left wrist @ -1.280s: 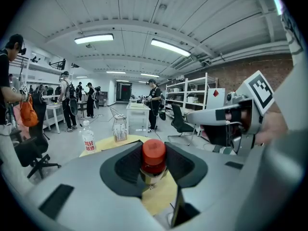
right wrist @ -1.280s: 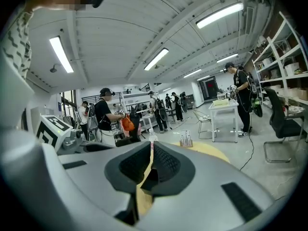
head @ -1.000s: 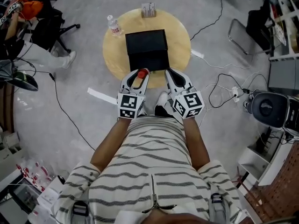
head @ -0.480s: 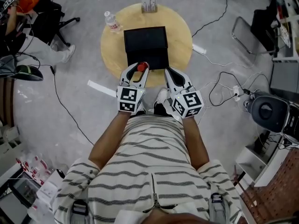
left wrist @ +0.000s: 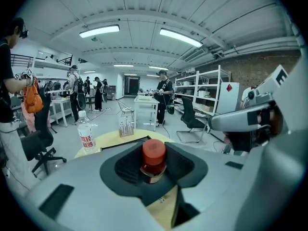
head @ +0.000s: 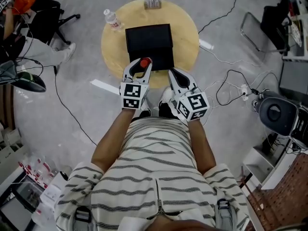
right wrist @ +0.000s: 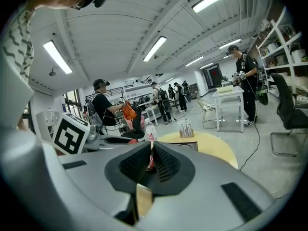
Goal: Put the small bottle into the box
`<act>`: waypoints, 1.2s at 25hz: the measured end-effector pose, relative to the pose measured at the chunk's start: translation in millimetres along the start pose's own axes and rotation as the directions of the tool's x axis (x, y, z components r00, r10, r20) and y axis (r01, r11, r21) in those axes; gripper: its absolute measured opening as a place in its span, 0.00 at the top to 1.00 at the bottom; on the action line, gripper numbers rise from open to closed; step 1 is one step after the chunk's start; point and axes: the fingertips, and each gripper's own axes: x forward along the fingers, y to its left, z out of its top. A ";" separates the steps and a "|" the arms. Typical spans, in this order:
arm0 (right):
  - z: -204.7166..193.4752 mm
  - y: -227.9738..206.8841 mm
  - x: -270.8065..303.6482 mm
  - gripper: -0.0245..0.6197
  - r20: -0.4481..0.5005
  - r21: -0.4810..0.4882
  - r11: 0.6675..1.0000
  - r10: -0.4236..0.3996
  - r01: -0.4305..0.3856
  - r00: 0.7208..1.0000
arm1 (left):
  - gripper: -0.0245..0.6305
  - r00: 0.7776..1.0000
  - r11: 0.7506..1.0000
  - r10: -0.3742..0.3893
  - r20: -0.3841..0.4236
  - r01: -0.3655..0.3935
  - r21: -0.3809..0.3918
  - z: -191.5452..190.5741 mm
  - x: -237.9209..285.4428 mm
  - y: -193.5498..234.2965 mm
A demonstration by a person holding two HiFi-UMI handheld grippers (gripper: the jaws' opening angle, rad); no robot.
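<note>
Fingers (left wrist: 122, 168) of the left gripper (head: 139, 73) are clamping the small red-capped bottle (left wrist: 154, 154) upright at the six o'clock edge of the black box (head: 149, 40) on the round table (head: 186, 32), apparently ready for lowering inside, while the right gripper (head: 174, 75) is waiting pinched together, empty.

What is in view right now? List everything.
table: one, light wood, round, ahead of the person
box: one, black, middle of the table
water bottle: one, clear, table's far left edge
small rack: one, pale, table's far edge
white strip: one, floor left of the table
small bottle: one, red cap, gripped over the table's near edge
left gripper: one, white, fingers shut on the small bottle
right gripper: one, white, fingers together, empty, beside the left
</note>
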 end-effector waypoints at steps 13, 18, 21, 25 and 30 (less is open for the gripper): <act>-6.5 -4.8 7.4 0.92 -0.023 0.011 1.000 0.005 -0.005 1.000 | 0.73 0.998 1.000 0.022 -0.064 -0.021 0.007 -25.6 38.4 16.6; -6.1 -6.5 5.7 0.92 -0.026 0.012 1.000 0.004 -0.004 1.000 | 0.73 0.996 1.000 0.027 -0.083 -0.026 0.002 -34.6 50.2 18.5; -6.8 -8.6 5.3 0.92 -0.027 0.015 1.000 0.004 -0.004 1.000 | 0.73 0.995 1.000 0.028 -0.097 -0.028 0.001 -38.9 58.5 18.7; -9.1 -9.4 6.3 0.92 -0.030 0.016 1.000 0.004 -0.004 1.000 | 0.73 0.993 1.000 0.025 -0.118 -0.026 -0.007 -46.5 68.4 19.4; -10.5 -10.5 3.9 0.92 -0.033 0.017 1.000 0.004 -0.004 0.999 | 0.73 0.989 0.999 0.023 -0.146 -0.028 -0.027 -56.4 76.7 18.1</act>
